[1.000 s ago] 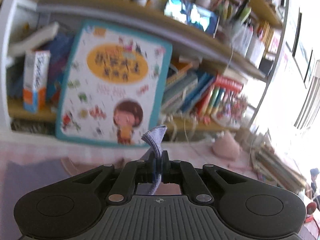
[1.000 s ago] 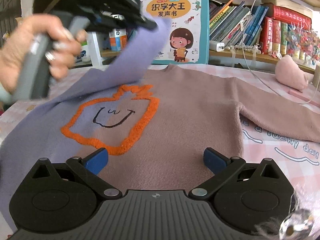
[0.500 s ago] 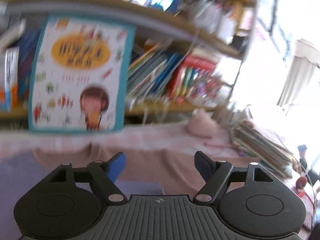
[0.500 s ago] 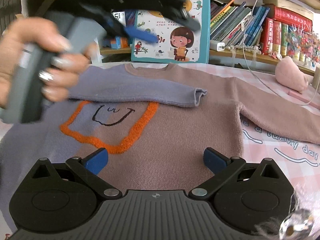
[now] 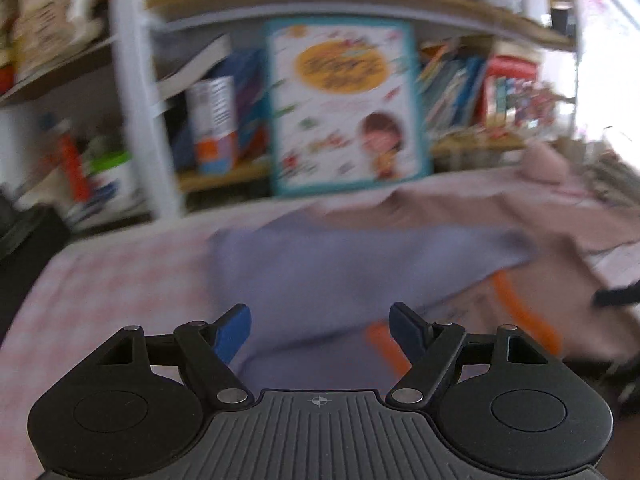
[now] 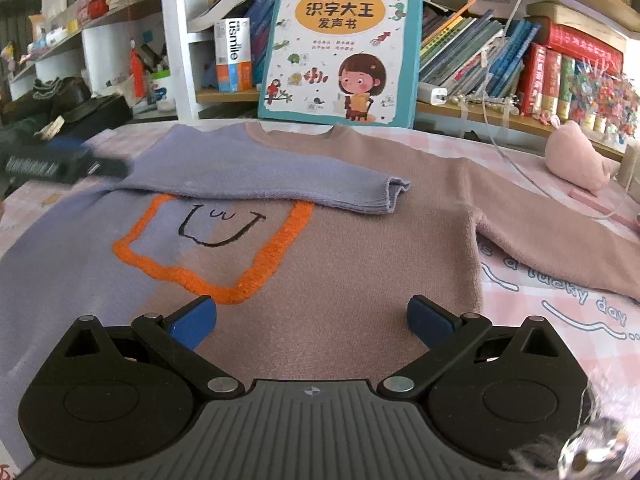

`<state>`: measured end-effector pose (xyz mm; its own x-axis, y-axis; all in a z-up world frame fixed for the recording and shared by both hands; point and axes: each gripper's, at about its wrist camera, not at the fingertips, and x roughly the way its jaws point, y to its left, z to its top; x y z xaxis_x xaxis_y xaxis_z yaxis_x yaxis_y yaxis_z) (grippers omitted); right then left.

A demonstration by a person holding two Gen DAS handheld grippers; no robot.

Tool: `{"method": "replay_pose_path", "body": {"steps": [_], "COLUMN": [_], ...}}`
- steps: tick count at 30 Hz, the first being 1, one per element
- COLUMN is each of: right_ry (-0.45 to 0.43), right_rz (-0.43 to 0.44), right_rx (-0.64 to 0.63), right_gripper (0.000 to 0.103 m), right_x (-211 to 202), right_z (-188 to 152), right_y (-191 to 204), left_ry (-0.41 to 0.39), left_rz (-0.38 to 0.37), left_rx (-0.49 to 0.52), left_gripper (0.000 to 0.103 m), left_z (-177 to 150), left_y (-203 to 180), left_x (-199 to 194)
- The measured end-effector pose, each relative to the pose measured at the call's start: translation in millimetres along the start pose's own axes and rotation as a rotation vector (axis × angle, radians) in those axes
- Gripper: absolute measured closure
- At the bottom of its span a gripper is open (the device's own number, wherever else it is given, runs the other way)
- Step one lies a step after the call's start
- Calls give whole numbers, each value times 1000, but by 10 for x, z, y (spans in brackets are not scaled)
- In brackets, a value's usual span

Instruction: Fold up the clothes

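Note:
A sweater, lilac (image 6: 60,280) on its left half and dusty pink (image 6: 360,280) on its right, lies flat on the table. It bears an orange outline (image 6: 280,248) around a smiling face. The lilac sleeve (image 6: 280,184) lies folded across the chest, its cuff (image 6: 394,192) near the middle. The pink sleeve (image 6: 560,240) stretches out to the right. My left gripper (image 5: 318,314) is open and holds nothing, hanging over the lilac shoulder (image 5: 340,264). It shows blurred at the left edge (image 6: 60,164) of the right wrist view. My right gripper (image 6: 310,306) is open above the sweater's lower part.
A tall picture book (image 6: 340,44) leans on the bookshelf (image 6: 500,60) behind the table. A pink plush toy (image 6: 576,160) and a thin cable (image 6: 520,160) lie at the back right. Dark clutter (image 6: 60,100) sits at the far left. The cloth (image 6: 560,320) is pink-checked.
The left gripper opened and let go of the lilac sleeve, which now lies across the chest. It then drew back to the left. The right gripper has not moved.

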<state>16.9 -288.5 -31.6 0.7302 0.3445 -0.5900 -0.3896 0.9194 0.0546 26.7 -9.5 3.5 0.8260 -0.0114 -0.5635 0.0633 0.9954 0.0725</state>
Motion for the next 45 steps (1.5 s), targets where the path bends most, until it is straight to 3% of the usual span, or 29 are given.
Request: {"method": "replay_pose_path", "body": {"steps": [5, 12, 18, 19, 23, 25, 31, 32, 37, 42, 45], "right_ry": [-35, -57, -7, 5, 6, 6, 2, 2, 6, 7, 9], "right_rz": [-43, -195, -232, -233, -221, -193, -185, -183, -168, -122, -105], "right_rx": [132, 177, 212, 215, 216, 225, 219, 221, 207, 174, 150], "right_gripper": [1, 6, 42, 51, 65, 80, 87, 88, 92, 92, 92], "right_x": [-92, -301, -363, -356, -345, -333, -300, -297, -237, -79, 10], "right_z": [8, -13, -104, -118, -128, -108, -85, -83, -32, 55, 105], "right_y": [-184, -411, -552, -562, -551, -552, -506, -499, -395, -223, -120], "left_ry": [33, 34, 45, 44, 46, 44, 26, 25, 25, 22, 29], "left_rz": [59, 28, -18, -27, -58, -73, -59, -60, -80, 2, 11], "left_rx": [-49, -72, -112, -126, -149, -155, -182, -194, -315, -279, -302], "left_gripper": [25, 25, 27, 30, 50, 58, 91, 93, 96, 96, 96], "left_z": [-236, -331, -355, -352, -350, -363, -378, -383, -425, -436, -448], "left_y": [294, 394, 434, 454, 489, 497, 569, 602, 863, 972, 1104], "left_x": [-47, -45, 57, 67, 103, 123, 144, 144, 136, 52, 25]}}
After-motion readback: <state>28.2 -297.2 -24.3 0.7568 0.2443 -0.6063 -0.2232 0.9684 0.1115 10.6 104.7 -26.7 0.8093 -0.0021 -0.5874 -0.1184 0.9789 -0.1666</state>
